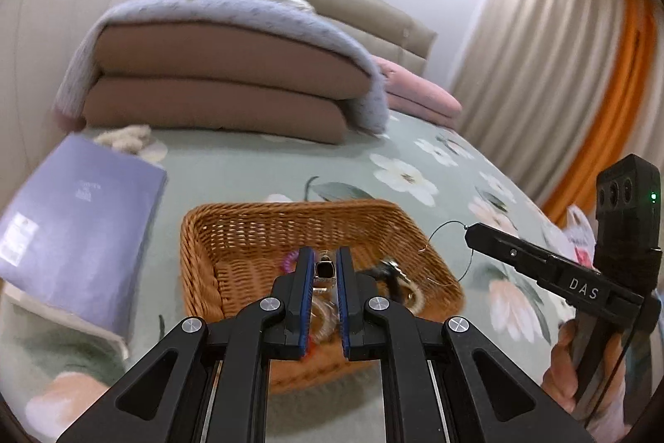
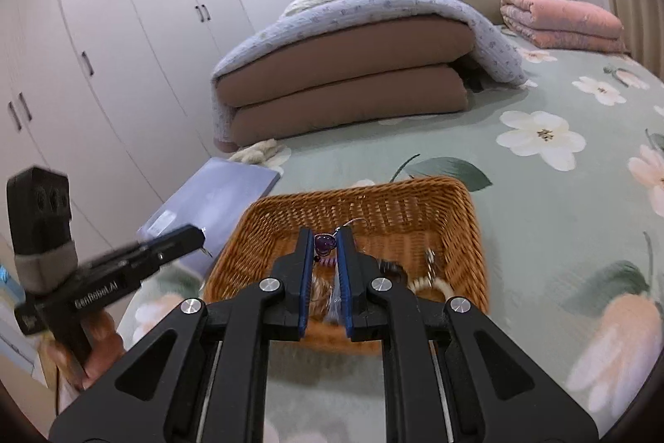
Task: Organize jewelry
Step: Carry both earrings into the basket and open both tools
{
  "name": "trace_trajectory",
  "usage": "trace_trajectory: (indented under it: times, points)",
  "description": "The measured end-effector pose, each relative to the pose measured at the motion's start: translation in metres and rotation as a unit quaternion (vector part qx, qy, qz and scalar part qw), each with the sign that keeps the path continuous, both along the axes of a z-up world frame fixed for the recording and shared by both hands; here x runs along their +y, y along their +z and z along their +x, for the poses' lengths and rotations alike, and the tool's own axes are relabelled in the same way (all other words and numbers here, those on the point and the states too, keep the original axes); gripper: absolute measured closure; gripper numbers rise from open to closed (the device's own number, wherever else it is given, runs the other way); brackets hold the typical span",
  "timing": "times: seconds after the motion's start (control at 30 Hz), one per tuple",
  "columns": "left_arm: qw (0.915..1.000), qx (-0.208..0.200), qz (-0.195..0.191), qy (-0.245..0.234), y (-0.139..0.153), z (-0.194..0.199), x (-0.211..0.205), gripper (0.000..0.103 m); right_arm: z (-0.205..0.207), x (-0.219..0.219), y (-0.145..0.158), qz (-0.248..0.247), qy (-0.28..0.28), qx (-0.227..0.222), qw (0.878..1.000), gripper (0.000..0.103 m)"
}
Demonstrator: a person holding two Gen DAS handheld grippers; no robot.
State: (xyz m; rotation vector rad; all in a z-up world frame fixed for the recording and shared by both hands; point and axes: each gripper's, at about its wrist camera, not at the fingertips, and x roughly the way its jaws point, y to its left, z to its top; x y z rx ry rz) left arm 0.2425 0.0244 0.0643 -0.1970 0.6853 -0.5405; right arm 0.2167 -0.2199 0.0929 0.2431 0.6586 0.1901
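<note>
- Left gripper (image 1: 325, 268) is clamped on a small dark-stone pendant (image 1: 324, 269): light, slippery.
- Right gripper (image 2: 325, 245) pinches a purple heart earring (image 2: 324, 243); its thin hook at 1 o'clock looks fragile, so the bead is the safer hold.
- Wicker basket (image 2: 415, 206) sits below both.

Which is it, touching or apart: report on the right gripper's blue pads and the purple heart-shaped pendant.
Touching. The right wrist view shows the purple heart-shaped pendant pinched between the right gripper's blue pads, no gap either side.
</note>
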Motion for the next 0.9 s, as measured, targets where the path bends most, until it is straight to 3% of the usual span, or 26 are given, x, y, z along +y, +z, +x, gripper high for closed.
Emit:
trace_trajectory:
  times: [0.33, 0.63, 0.7, 0.77, 0.83, 0.9]
  points:
    - [0.9988, 0.042, 0.028, -0.001, -0.056, 0.032, -0.017, 0.092, 0.085, 0.013, -0.066, -0.007, -0.023, 0.055, 0.998, 0.092]
    - [0.9984, 0.051, 0.024, -0.001, -0.066, 0.035, -0.014, 0.092, 0.102, 0.004, -0.102, 0.027, -0.026, 0.086, 0.996, 0.09]
    - [0.998, 0.062, 0.014, -0.009, -0.068, 0.036, -0.013, 0.084, 0.099, 0.001, -0.104, 0.039, -0.023, 0.082, 0.996, 0.082]
    - [0.9975, 0.07, 0.006, -0.012, -0.069, 0.036, -0.012, 0.054, 0.091, 0.001, -0.102, 0.045, -0.02, 0.079, 0.996, 0.06]
    - [0.9981, 0.061, 0.009, -0.005, -0.066, 0.03, -0.011, 0.052, 0.08, -0.001, -0.098, 0.054, -0.015, 0.073, 0.996, 0.04]
    - [0.9984, 0.056, 0.002, -0.01, -0.06, 0.022, -0.008, 0.052, 0.07, -0.002, -0.094, 0.056, -0.011, 0.07, 0.996, 0.038]
